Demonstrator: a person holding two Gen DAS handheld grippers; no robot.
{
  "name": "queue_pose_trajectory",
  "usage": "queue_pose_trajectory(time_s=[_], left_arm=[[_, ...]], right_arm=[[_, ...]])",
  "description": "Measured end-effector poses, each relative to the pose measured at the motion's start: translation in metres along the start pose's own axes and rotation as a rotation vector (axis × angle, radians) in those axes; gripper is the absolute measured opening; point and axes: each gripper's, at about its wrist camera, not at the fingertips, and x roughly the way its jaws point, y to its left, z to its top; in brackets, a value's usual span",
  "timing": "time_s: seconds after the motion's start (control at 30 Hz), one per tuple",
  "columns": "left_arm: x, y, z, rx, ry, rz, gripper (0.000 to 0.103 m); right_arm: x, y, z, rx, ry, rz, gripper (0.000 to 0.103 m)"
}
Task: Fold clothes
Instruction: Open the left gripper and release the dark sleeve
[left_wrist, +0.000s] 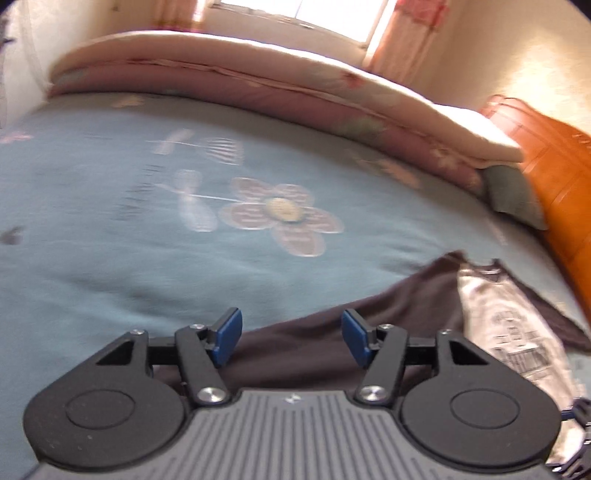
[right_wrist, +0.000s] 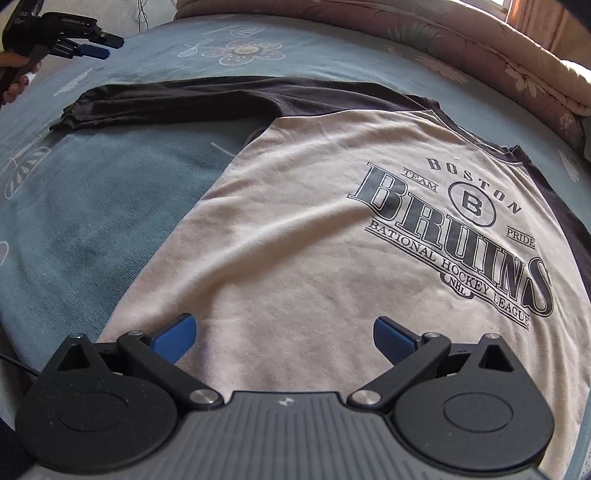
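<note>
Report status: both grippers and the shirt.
Left gripper open, empty, over dark sleeve. Right gripper open above cream-and-black printed shirt, flat on blue bedsheet. Nothing obstructing.

Black tongs (right_wrist: 284, 338), blue pads (right_wrist: 175, 338), silver screws, ribbed grey body; fingertip possibly bandaged white.

A bed (left_wrist: 110, 258) fills most of both views, covered by a blue-grey sheet printed with a large pale flower (left_wrist: 280, 214). A folded pink floral quilt (left_wrist: 236, 77) lies along its far edge. At right in the left wrist view, an orange wooden headboard (left_wrist: 554, 177) stands beside a grey-green pillow (left_wrist: 513, 195). Pink curtains (left_wrist: 406, 40) flank a bright window (left_wrist: 303, 14) at top.
</note>
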Motion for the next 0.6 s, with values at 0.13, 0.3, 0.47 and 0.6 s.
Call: queue_pose_trajectory(time_s=[0.13,0.3,0.47,0.6], left_arm=[[0.047,-0.039,-0.008,0.059,0.097,-0.09,0.061],[0.08,-0.064,-0.035,0.118,0.206,-0.098,0.061],[0.088,-0.069,-0.021,0.171,0.198,-0.148,0.063],[0.114,-0.066,0.019,0.214,0.185,-0.186,0.063]], right_arm=[[-0.002,-0.026,0.014,0.078,-0.006,0.109,0.103],[0.008,-0.06,0.049,0.119,0.003,0.239,0.103],[0.024,-0.069,0.071,0.136,-0.032,0.268,0.103],[0.05,-0.073,0.06,0.214,-0.023,0.346,0.103]])
